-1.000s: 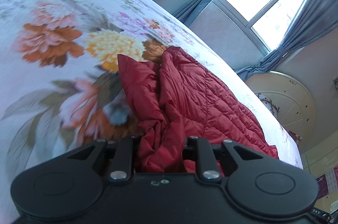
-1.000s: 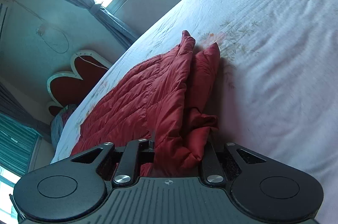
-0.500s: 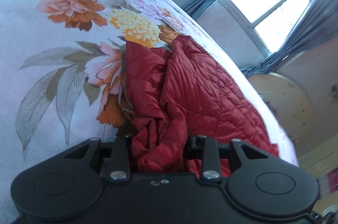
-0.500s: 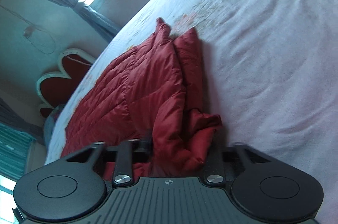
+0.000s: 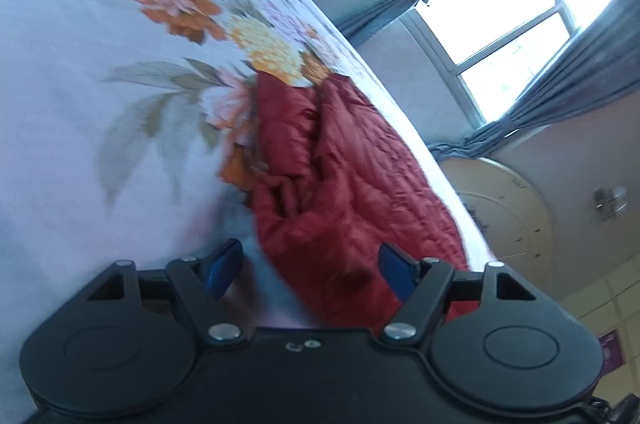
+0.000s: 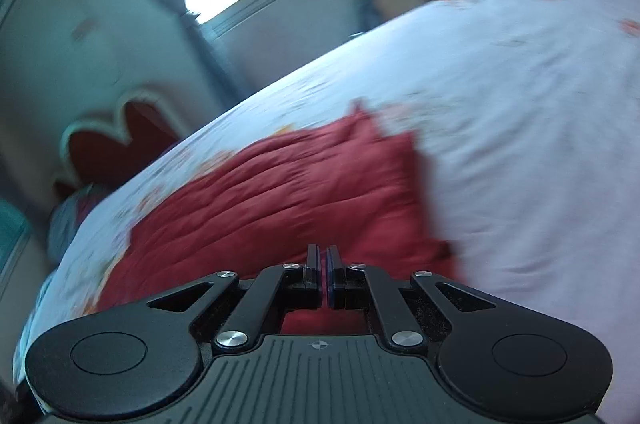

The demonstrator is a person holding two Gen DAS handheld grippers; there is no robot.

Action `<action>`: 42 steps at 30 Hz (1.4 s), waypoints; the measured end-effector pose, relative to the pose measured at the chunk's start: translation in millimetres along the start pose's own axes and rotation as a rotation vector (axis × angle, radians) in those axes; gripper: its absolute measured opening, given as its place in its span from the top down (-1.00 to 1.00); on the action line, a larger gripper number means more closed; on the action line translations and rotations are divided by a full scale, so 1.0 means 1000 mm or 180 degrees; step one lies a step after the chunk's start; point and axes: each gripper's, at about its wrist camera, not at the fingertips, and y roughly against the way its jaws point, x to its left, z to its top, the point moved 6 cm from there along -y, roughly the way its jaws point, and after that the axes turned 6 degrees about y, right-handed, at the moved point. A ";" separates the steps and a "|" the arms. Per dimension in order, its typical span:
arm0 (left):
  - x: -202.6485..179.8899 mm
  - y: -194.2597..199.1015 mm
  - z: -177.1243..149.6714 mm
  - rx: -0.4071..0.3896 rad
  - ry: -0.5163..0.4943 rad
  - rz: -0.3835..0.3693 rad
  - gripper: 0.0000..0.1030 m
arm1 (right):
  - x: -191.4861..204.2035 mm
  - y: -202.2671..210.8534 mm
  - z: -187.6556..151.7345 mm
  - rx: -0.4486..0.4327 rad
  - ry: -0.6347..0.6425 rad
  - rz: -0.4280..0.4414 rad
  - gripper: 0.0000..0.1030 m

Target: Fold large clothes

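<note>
L gripper [image 5: 310, 274]: jaws wide apart & opening, blue pads [image 5: 222, 268] clear on both sides, nothing pinched between them, body tilted down. R gripper [image 6: 322, 276]: jaws together, pads nearly touching w/ only a thin slit, nothing held, also angled down; view is motion-blurred.

Both grippers [image 5: 310, 274] [image 6: 323, 274] apparently released the jacket [image 5: 352, 184] — right reclosed.

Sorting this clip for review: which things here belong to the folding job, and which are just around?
Job:
- red quilted jacket
- left tongs, opening, nothing gripped
- right tongs, shut, empty

Just around:
- floral bedsheet
- heart-shaped headboard
- grey curtains
- window
</note>
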 end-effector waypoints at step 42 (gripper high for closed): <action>-0.064 -0.014 0.020 0.0057 -0.0913 0.0071 0.62 | 0.102 -0.076 -0.057 0.0919 0.0814 0.0124 1.00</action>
